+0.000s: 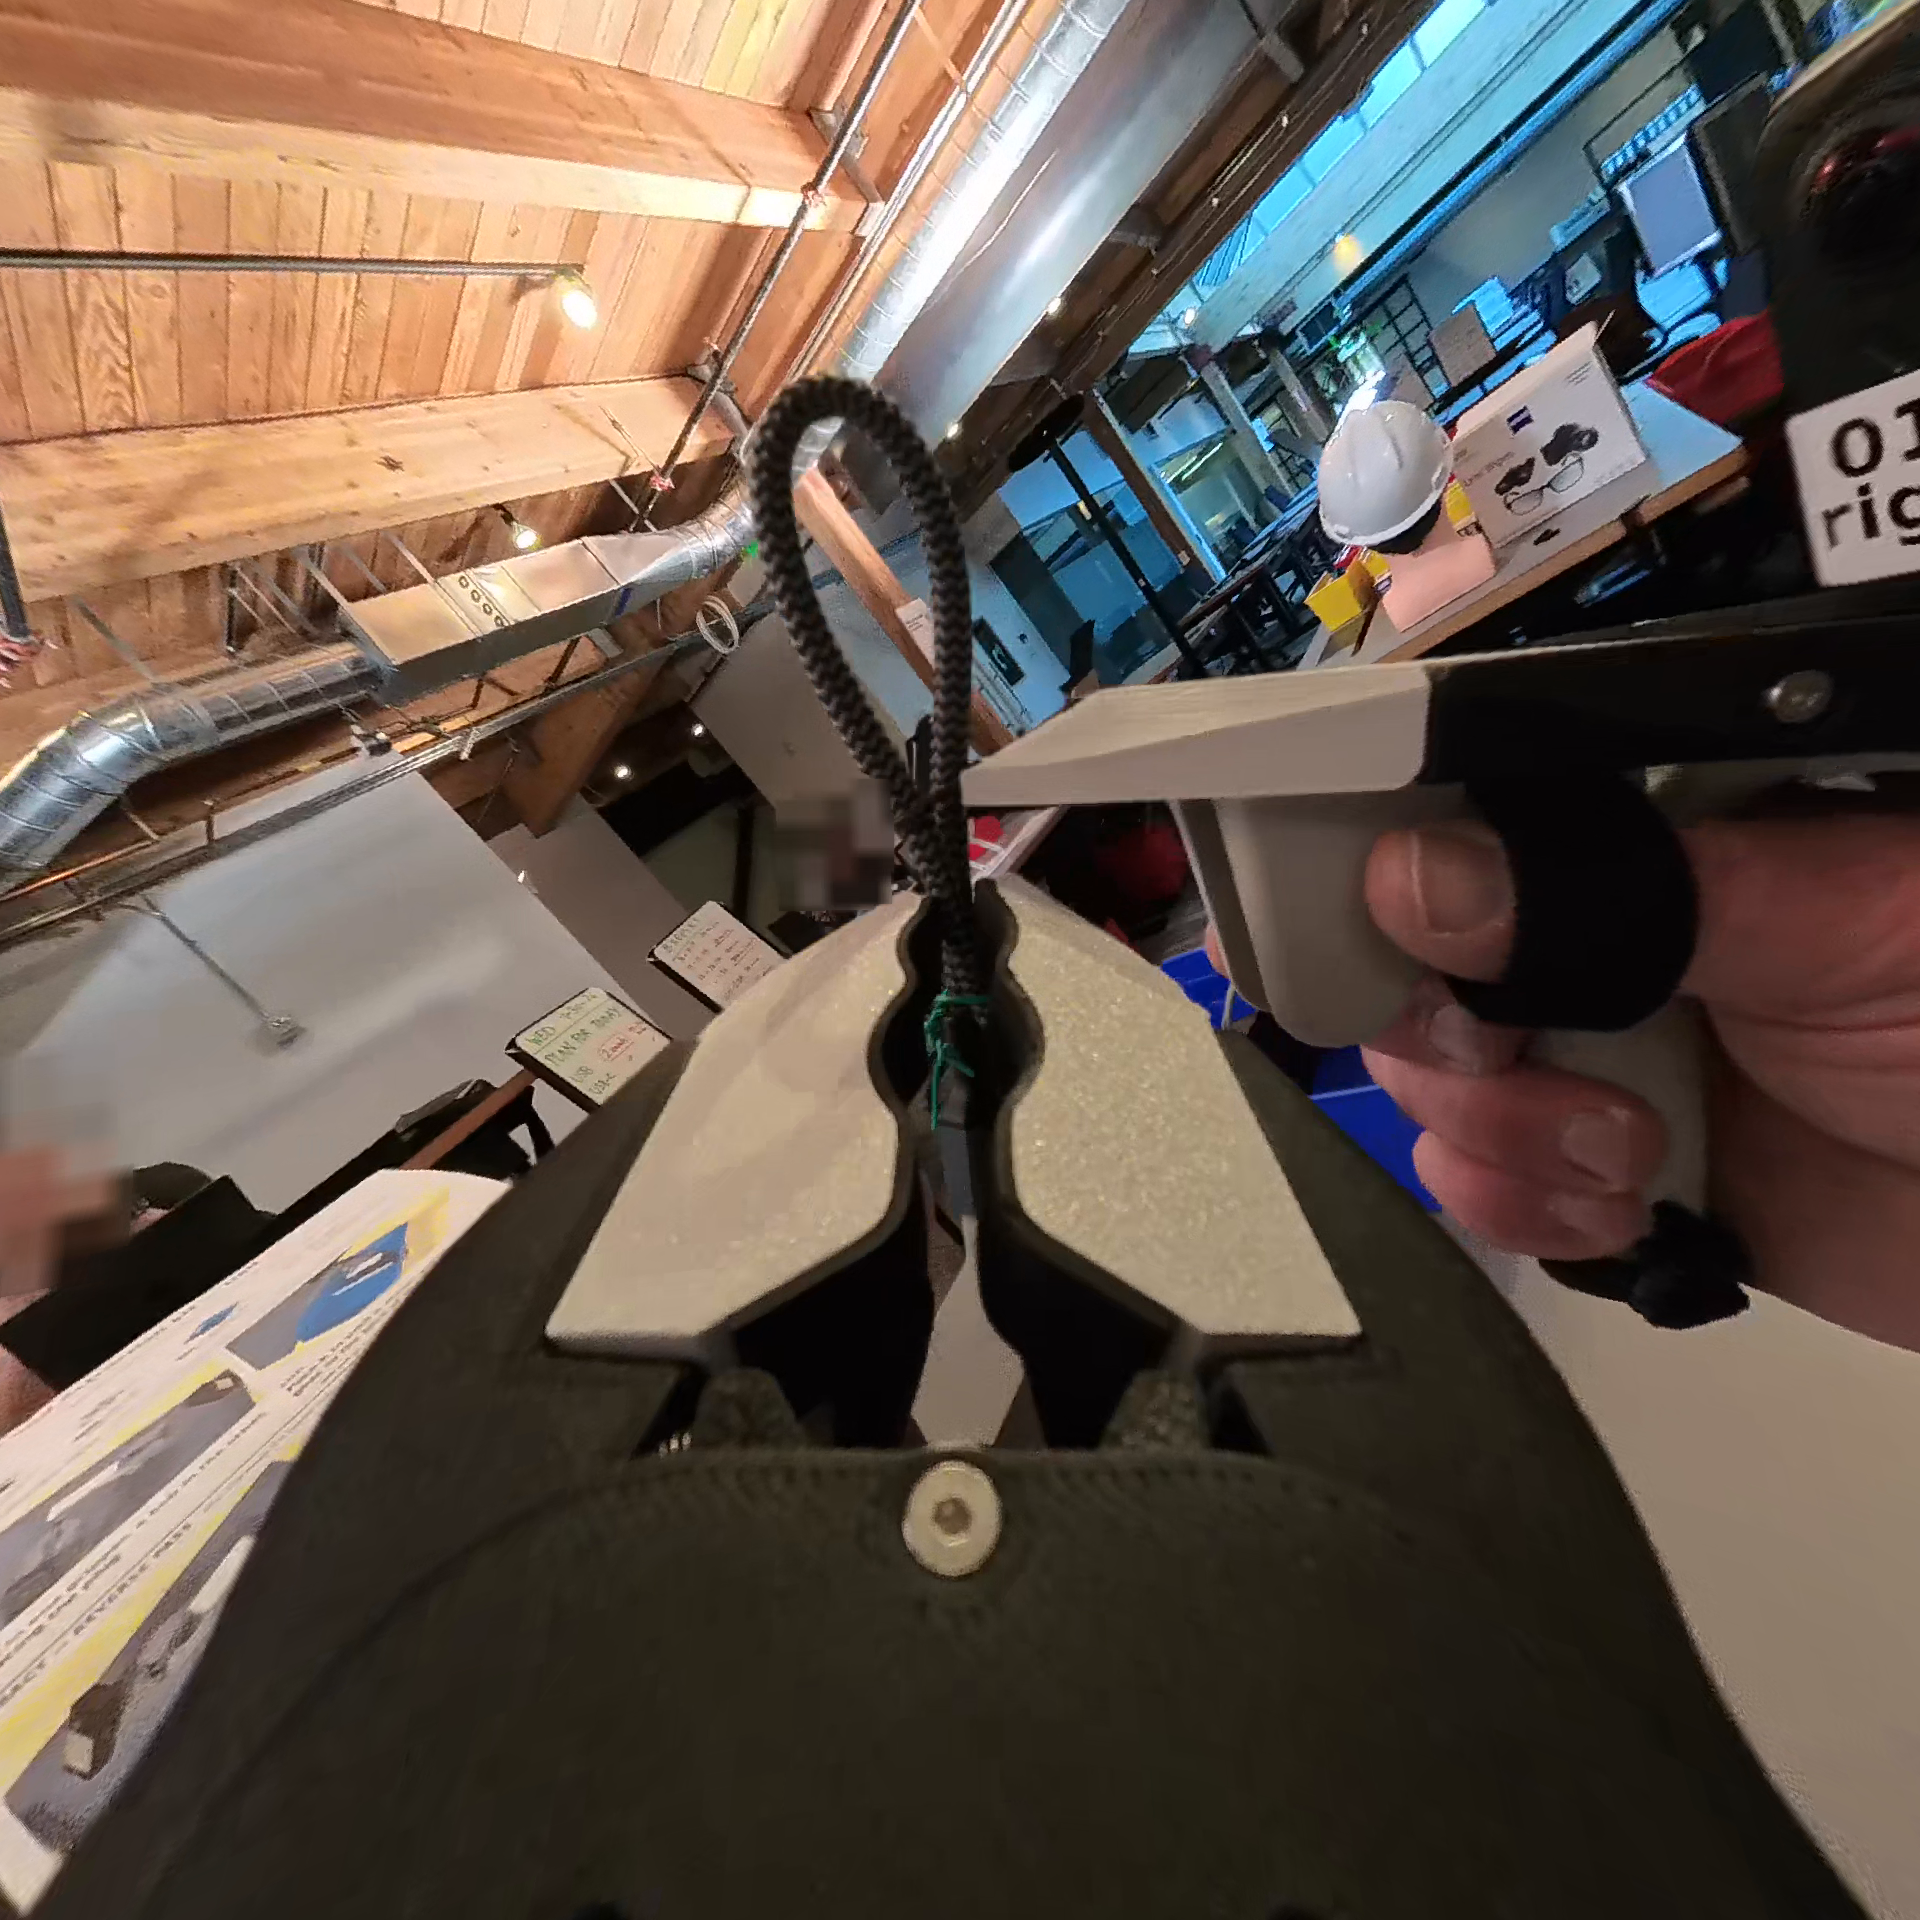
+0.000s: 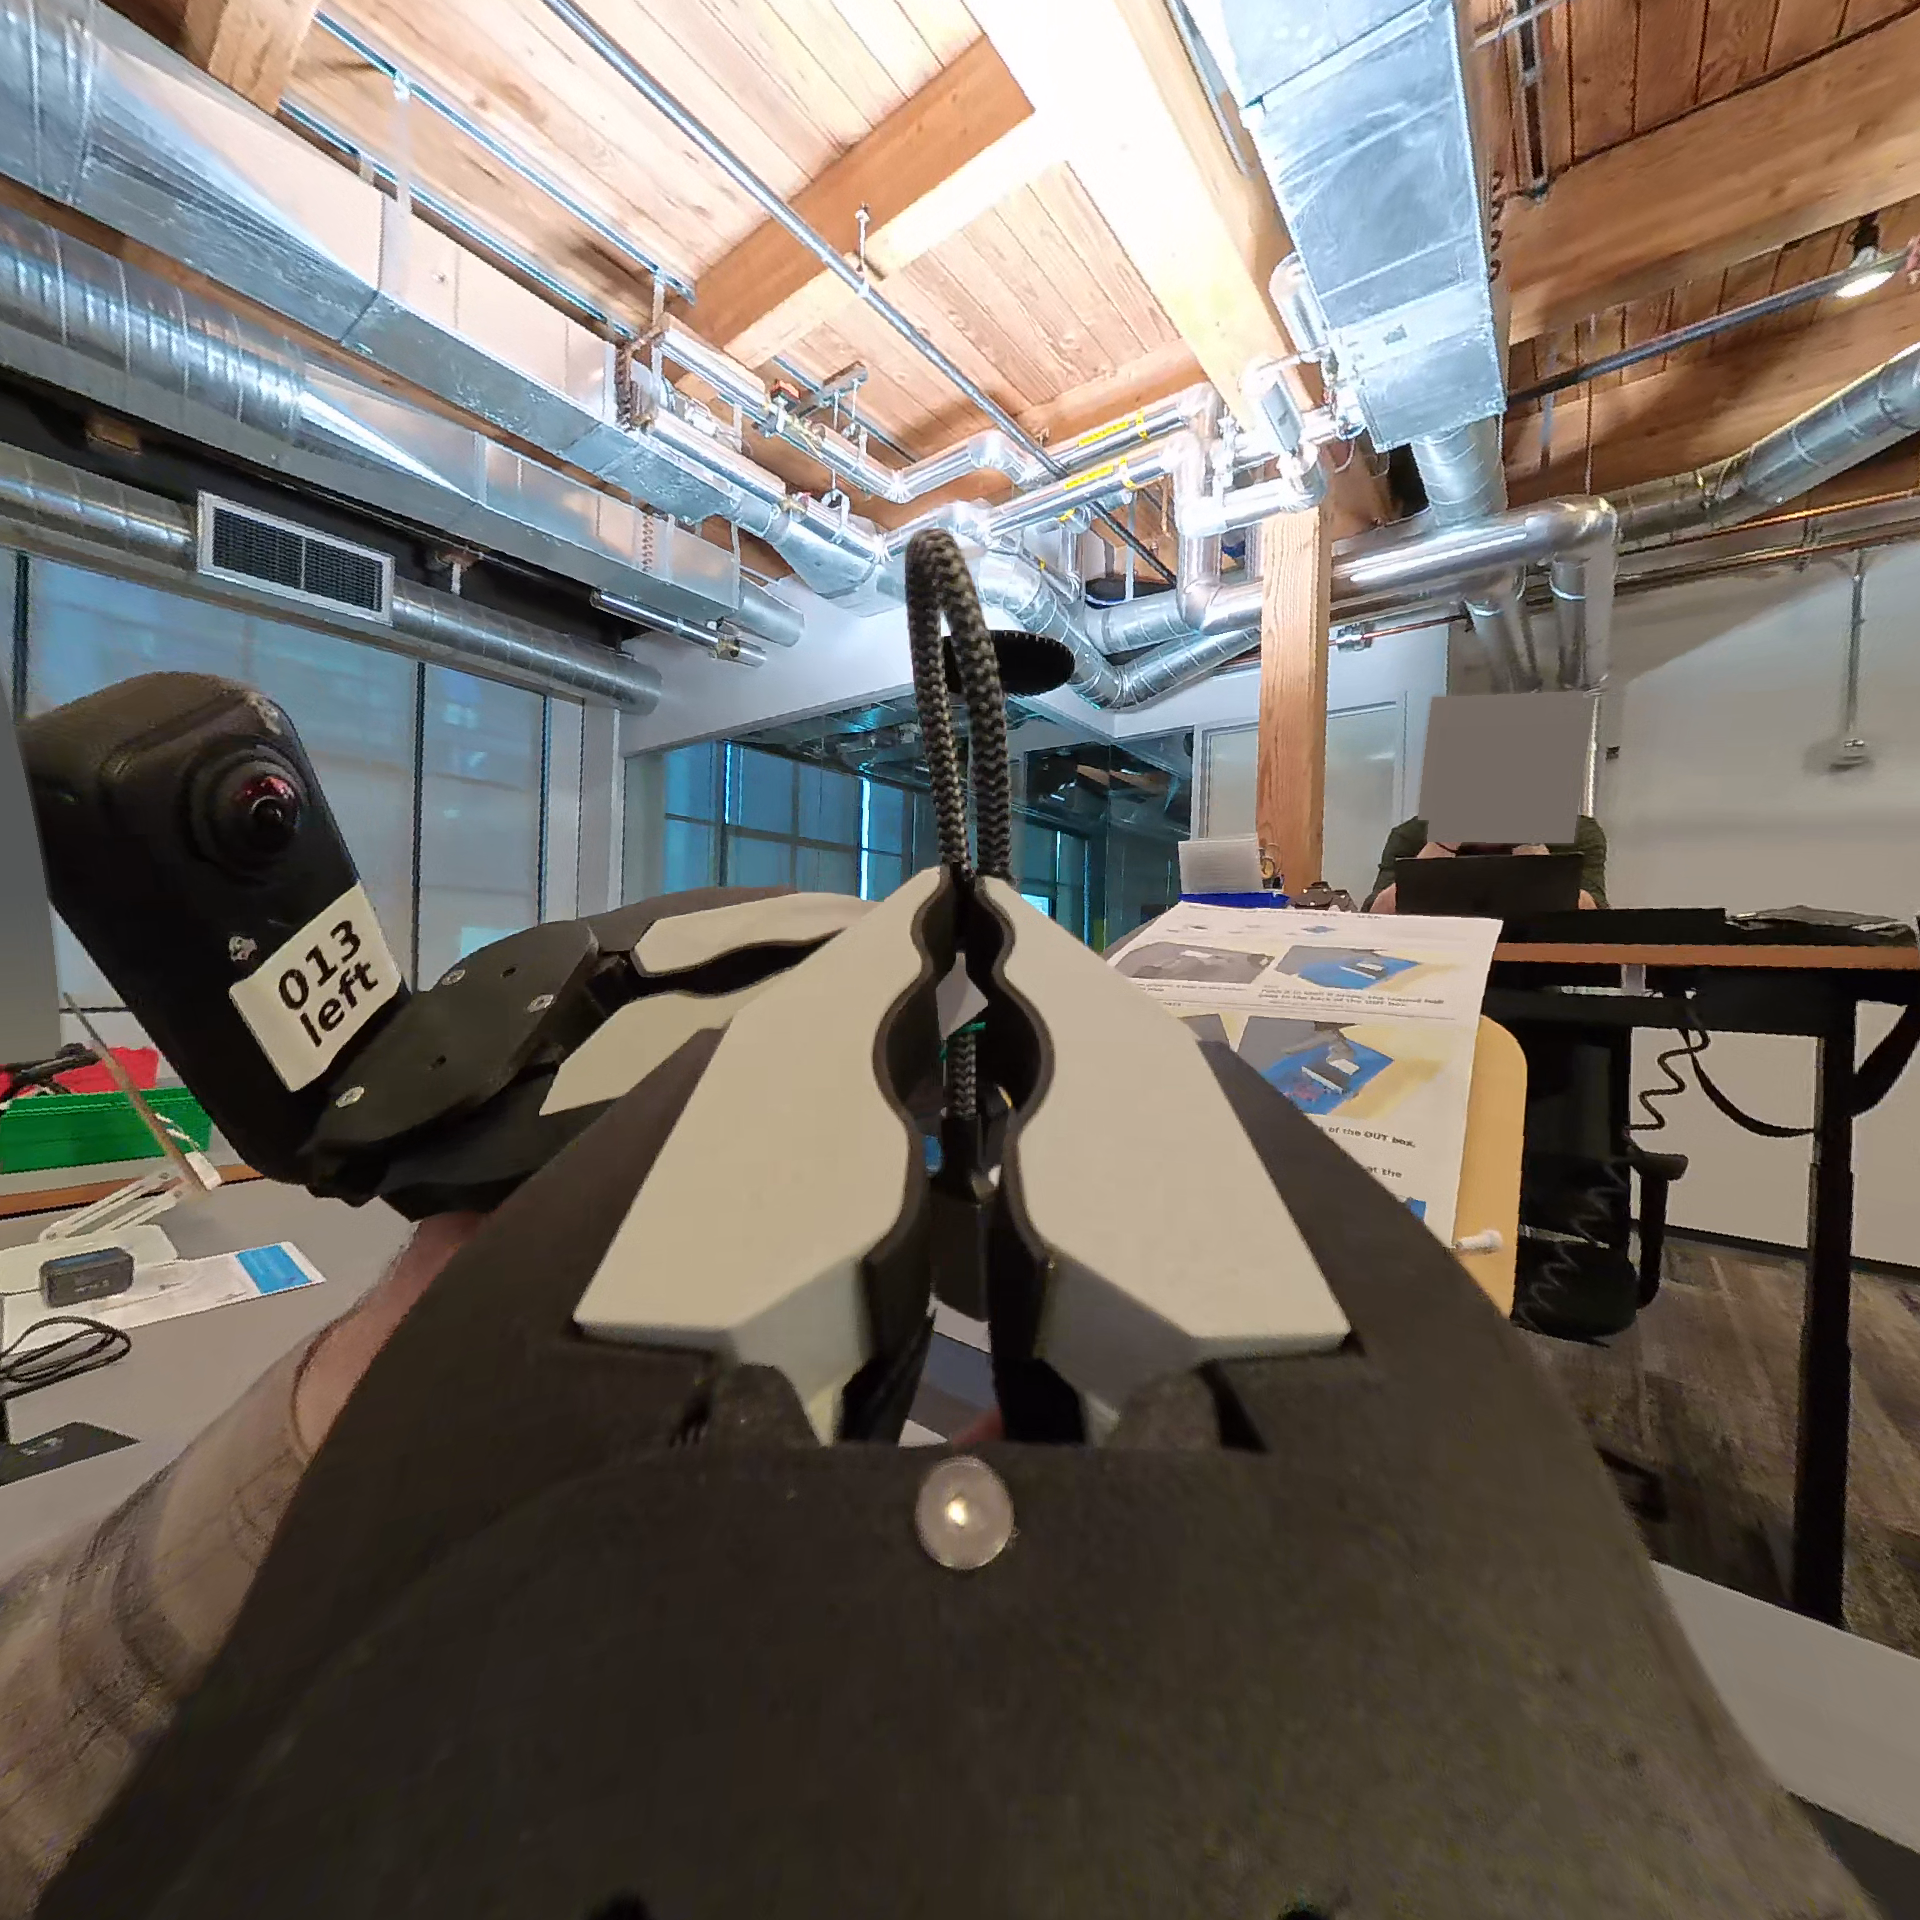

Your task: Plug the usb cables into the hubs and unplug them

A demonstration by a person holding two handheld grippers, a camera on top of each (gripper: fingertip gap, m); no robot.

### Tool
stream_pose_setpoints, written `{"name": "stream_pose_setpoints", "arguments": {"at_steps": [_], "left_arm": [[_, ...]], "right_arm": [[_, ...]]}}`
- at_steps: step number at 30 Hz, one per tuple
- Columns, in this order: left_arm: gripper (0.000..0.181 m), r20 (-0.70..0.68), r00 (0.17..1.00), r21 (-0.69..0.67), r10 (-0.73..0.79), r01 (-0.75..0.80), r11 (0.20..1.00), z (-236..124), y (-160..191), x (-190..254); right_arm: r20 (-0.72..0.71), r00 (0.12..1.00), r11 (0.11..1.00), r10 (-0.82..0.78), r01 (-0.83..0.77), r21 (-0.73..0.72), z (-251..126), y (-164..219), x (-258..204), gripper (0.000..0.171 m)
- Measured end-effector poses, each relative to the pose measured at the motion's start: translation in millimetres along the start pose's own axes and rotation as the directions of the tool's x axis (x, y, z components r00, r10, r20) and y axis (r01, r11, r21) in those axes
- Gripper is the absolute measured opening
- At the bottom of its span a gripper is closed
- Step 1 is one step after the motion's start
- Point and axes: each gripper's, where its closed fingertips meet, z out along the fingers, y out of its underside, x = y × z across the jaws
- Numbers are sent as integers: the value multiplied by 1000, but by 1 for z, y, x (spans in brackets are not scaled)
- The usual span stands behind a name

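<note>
A: Two grippers, both raised and angled toward the ceiling. Nearest in the left wrist view, the left gripper (image 1: 961, 925) has its jaws clenched on a black braided usb cable (image 1: 883, 582), which rises in a tight loop past the tips. A green twist tie (image 1: 951, 1034) binds it between the fingers.

B: And the other?

A: The right gripper (image 2: 971, 894) is likewise clamped on the cable's loop (image 2: 961, 717), its dark plug end sitting low between the fingers. The hand (image 1: 1683, 1049) gripping its handle shows beside the left one.

B: Any hub?

A: None visible. Farther off are printed instruction sheets (image 2: 1320, 997), then desks and a seated person (image 2: 1496, 862). Judging by this, the bundled cable is being readied; next comes freeing a plug end and lowering it toward a hub.
</note>
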Motion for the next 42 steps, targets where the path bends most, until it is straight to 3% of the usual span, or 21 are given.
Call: {"name": "stream_pose_setpoints", "arguments": {"at_steps": [7,14,18,21,25,28,31,34,36,39,42], "left_arm": [[7,-51,997,14,-63,63,998,-1,-5,5],[7,-165,963,38,-214,223,974,-3,-10,13],[7,-287,877,22,-385,408,913,-2,-10,18],[7,-305,861,-4,-407,426,905,2,-4,22],[8,-267,917,-59,-298,293,954,9,15,30],[8,-301,896,-48,-326,327,944,12,19,31],[14,-352,891,-5,-286,304,953,8,15,33],[28,-437,858,-9,-270,296,955,0,12,36],[28,-526,809,32,-262,327,945,-11,3,40],[27,-510,827,77,-237,318,945,-13,3,32],[37,-467,876,161,-123,220,962,-21,-1,23]], "right_arm": [[6,999,999,-48,48,16,0,-9,-5,0],[-26,938,938,-346,345,-43,-1,-10,-8,0],[-63,839,837,-541,530,-133,-1,-7,-2,0],[-74,858,856,-508,493,-154,-3,-3,6,0],[-48,950,940,-309,297,-166,-10,12,17,0],[-6,980,970,-197,194,-150,-16,14,18,0],[68,985,972,-161,170,-160,-19,16,10,0],[158,985,979,-66,94,-180,-22,15,3,0],[198,980,980,-4,44,-196,-25,16,2,0],[289,953,968,85,-10,-250,-31,24,-8,0],[324,933,955,159,-62,-289,-35,30,-14,0]]}}
